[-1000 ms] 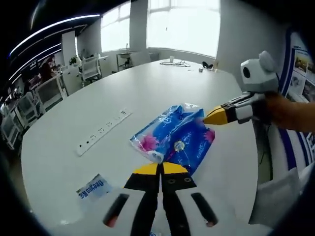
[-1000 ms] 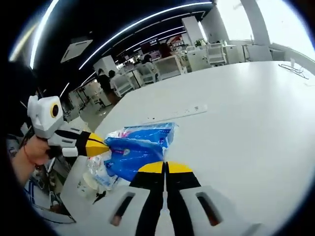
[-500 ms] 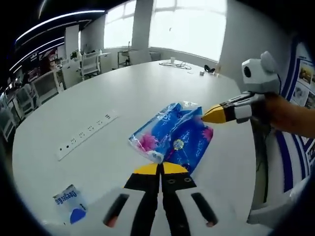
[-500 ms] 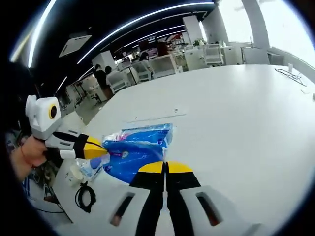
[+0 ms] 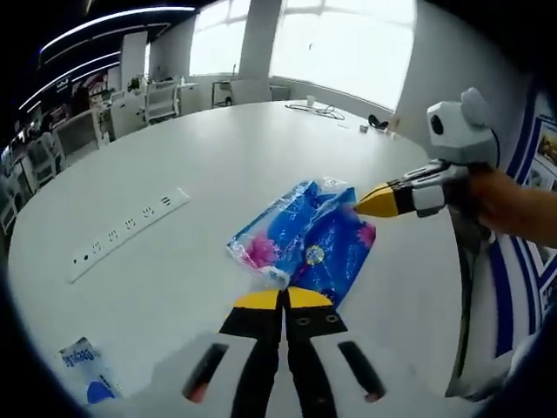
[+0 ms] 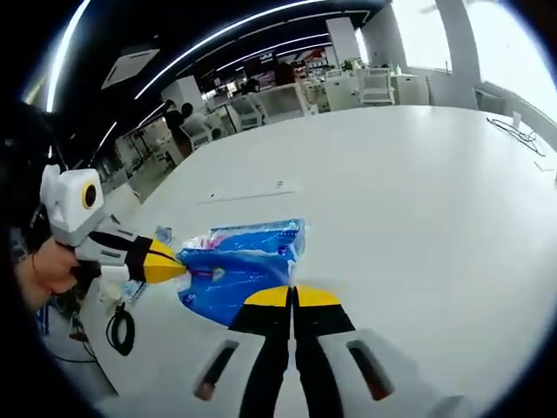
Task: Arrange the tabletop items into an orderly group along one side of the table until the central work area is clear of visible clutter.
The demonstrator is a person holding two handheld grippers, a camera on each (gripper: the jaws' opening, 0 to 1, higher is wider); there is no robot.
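A blue plastic tissue pack [image 5: 305, 244] with pink flowers is held between both grippers over the white table [image 5: 218, 148]. My left gripper [image 5: 283, 297] is shut on the pack's near edge. My right gripper [image 5: 359, 207] comes in from the right, held by a hand, its yellow tips pinched on the pack's far corner. In the right gripper view the tissue pack [image 6: 239, 259] lies just ahead of the right gripper [image 6: 292, 294], and the left gripper [image 6: 178, 259] grips its left end.
A white power strip [image 5: 129, 232] lies flat to the left, and a small blue-and-white packet [image 5: 83, 370] sits near the table edge. Cables [image 5: 315, 109] lie at the far end. A black cable coil [image 6: 118, 326] lies below the table edge. Office chairs and desks stand behind.
Both grippers have carried the pack along together; the power strip and the small packet have slid leftwards in the left gripper view. The grip on the pack is unchanged.
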